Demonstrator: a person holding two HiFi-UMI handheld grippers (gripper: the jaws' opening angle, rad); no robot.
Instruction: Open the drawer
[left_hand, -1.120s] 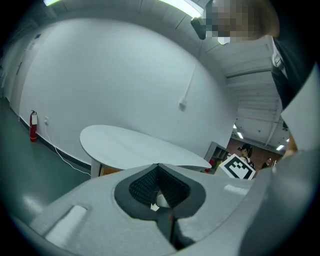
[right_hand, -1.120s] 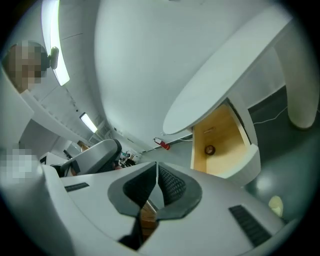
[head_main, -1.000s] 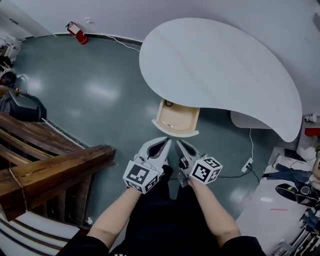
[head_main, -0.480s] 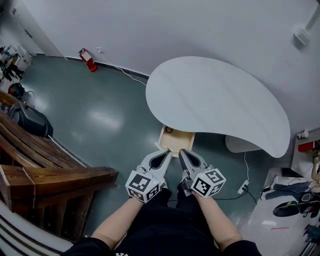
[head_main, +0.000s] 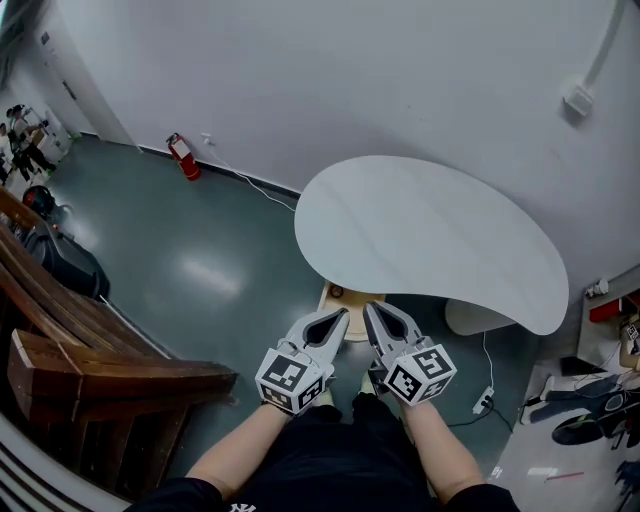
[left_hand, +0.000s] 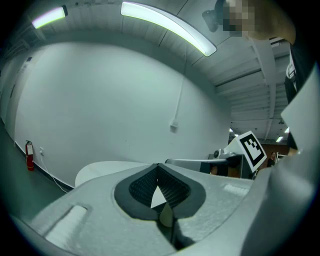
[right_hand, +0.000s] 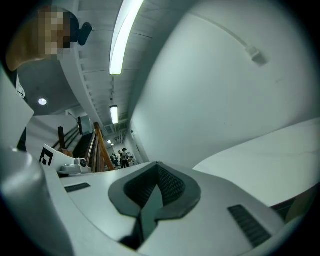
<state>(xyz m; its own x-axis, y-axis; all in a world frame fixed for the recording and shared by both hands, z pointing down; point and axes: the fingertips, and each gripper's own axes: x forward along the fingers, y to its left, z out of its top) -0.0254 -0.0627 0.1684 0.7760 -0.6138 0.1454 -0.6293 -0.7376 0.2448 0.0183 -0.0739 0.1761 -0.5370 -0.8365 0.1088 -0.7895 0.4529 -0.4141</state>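
- The drawer (head_main: 338, 296) is a pale wooden tray under the near edge of the white, bean-shaped bench (head_main: 430, 240). It already stands pulled out toward the person, and its inside shows just below the bench rim.
- The left claw (head_main: 335, 318) is closed, tips together, with nothing between them. It hangs on the near side of the bench, over the drawer's front as the head view shows it.
- The right claw (head_main: 377, 312) is also closed and empty, just beside the left one and on the same near side of the bench.
- Both gripper views look out across the bench top to the wall, so both claws seem to be raised clear of the drawer and not touching it.
- The drawer looks like thin wood: stiff, probably light, and likely to slide easily unless it is pulled crooked.
- No handle can be made out, because the claws cover the front panel. My guess is that the top lip of that front, at its middle, is the place to pinch.
- A hold off to one side would probably twist the drawer against the bench and jam it.
- The bench looks slight, so a hard tug may shift it.
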